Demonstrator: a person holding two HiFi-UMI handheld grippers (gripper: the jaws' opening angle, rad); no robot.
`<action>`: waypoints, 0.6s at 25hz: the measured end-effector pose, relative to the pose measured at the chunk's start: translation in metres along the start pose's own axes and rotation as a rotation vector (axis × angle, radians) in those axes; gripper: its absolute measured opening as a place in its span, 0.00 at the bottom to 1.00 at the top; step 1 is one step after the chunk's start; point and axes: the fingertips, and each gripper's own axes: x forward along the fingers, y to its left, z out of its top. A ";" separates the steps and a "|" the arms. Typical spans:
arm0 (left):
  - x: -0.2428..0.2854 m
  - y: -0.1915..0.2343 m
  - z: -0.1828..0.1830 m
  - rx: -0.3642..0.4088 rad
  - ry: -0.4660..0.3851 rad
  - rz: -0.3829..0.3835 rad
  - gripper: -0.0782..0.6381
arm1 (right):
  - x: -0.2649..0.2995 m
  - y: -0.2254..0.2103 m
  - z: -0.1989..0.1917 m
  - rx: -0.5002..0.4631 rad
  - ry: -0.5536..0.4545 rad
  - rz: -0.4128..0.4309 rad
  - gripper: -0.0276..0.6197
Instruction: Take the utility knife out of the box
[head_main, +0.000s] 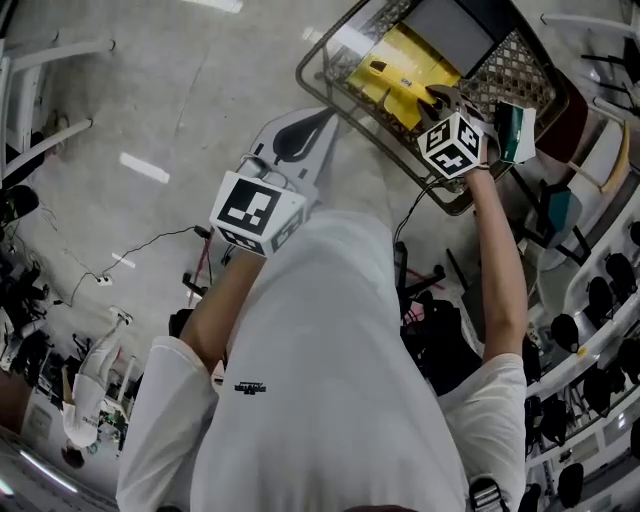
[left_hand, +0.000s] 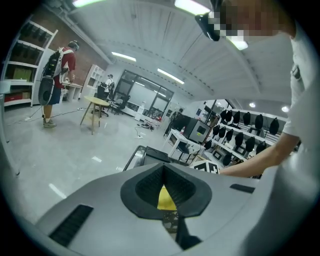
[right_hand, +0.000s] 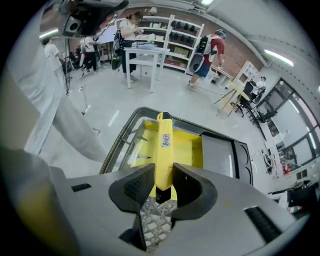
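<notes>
Head view
- left gripper (head_main: 322, 118): held over the floor (head_main: 150, 100), with its tip just beside the left end of the basket's (head_main: 520, 55) near edge. Whether it touches the rim cannot be told.
- right gripper (head_main: 438, 98): over the same near edge, further right, pointing steeply down into the basket.
- box (head_main: 400, 70): yellow and open, lying inside the basket close to the near edge.
- panel (head_main: 455, 30): grey, next to the box on its far side.
- knife: too small to make out from here.

Left gripper view
- fingers (left_hand: 145, 187): closed, with the tips meeting and nothing held. A yellow patch shows through the small gap behind the tips.
- basket (left_hand: 134, 159): beyond the fingers and lower down, with its wire rim in sight.
- right gripper's cube (left_hand: 207, 166): to the right above the basket, at the end of the person's arm (left_hand: 250, 165).

Right gripper view
- fingers (right_hand: 137, 187): clamped on the near end of the knife (right_hand: 164, 145), one pad on each flat side.
- knife: yellow with a small label, dark at the gripped end. It reaches away over the middle of the box (right_hand: 190, 150) toward the basket's far edge. Whether its far end is clear of the box cannot be told.
- box: fills the left part of the basket, against the left edge (right_hand: 117, 140).
- panel (right_hand: 217, 157): touches the box's right side.
- background: people stand by a table and shelves, well apart from the basket.
</notes>
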 end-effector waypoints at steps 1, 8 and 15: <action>-0.003 -0.003 0.002 0.003 -0.002 -0.002 0.11 | -0.008 0.000 0.003 0.026 -0.019 -0.013 0.21; -0.016 -0.008 0.022 0.041 -0.047 -0.020 0.11 | -0.069 -0.012 0.038 0.149 -0.152 -0.139 0.21; -0.030 -0.018 0.040 0.069 -0.091 -0.029 0.11 | -0.137 -0.019 0.069 0.243 -0.301 -0.257 0.21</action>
